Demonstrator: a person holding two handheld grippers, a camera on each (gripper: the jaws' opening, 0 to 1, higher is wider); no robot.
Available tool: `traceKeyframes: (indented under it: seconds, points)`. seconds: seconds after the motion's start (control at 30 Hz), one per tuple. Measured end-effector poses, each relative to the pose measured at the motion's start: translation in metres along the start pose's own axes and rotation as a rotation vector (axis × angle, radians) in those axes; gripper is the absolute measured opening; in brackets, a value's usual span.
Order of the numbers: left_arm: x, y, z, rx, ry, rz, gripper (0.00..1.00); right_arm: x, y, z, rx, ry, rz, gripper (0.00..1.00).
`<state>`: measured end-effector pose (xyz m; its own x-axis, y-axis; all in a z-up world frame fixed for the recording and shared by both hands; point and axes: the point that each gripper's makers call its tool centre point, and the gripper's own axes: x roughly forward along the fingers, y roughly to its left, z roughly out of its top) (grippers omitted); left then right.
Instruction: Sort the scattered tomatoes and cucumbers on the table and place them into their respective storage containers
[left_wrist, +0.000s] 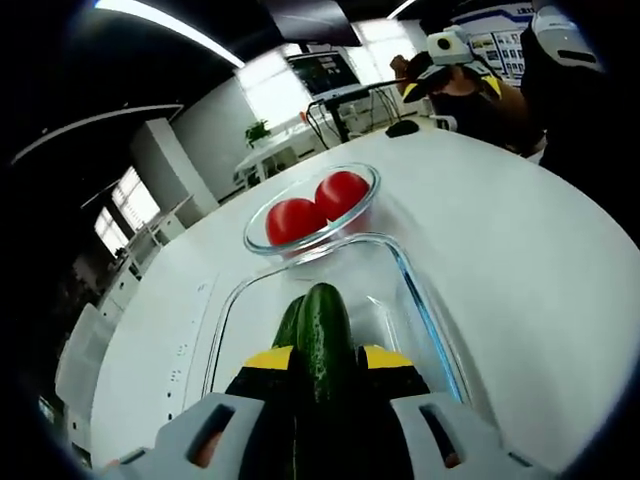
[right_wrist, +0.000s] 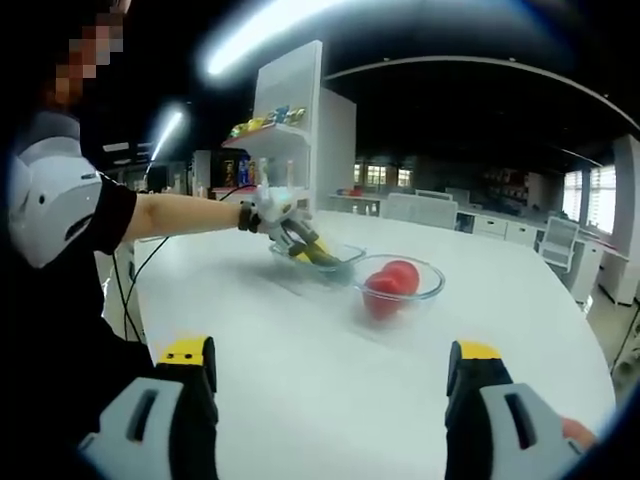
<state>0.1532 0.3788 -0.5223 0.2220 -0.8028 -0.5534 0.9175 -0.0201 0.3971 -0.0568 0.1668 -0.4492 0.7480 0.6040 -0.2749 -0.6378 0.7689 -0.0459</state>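
Observation:
In the left gripper view my left gripper (left_wrist: 327, 358) is shut on a dark green cucumber (left_wrist: 326, 325), held just over the near end of a rectangular glass container (left_wrist: 428, 312). A second cucumber (left_wrist: 288, 326) lies in the container against it. Beyond stands a round glass bowl (left_wrist: 372, 190) holding two red tomatoes (left_wrist: 293, 220) (left_wrist: 341, 193). The right gripper view shows my right gripper (right_wrist: 330, 375) open above bare table, with nothing between its fingers. Farther off there, the left gripper (right_wrist: 303, 243) reaches over the container (right_wrist: 350, 256), with the bowl (right_wrist: 436, 282) and tomatoes (right_wrist: 386, 292) to its right.
The white table (left_wrist: 520, 260) stretches wide around both glass dishes. A person's arm (right_wrist: 190, 215) reaches from the left in the right gripper view. Desks, shelves and chairs stand far behind the table; a black object (left_wrist: 402, 128) lies at its far edge.

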Motion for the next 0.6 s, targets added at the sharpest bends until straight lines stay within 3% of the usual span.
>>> traceKeyframes:
  seconds: [0.6]
  points:
    - [-0.0008, -0.0099, 0.0086, -0.007, -0.025, 0.0, 0.27, -0.0006, 0.0021, -0.0019, 0.002, -0.001, 0.005, 0.91]
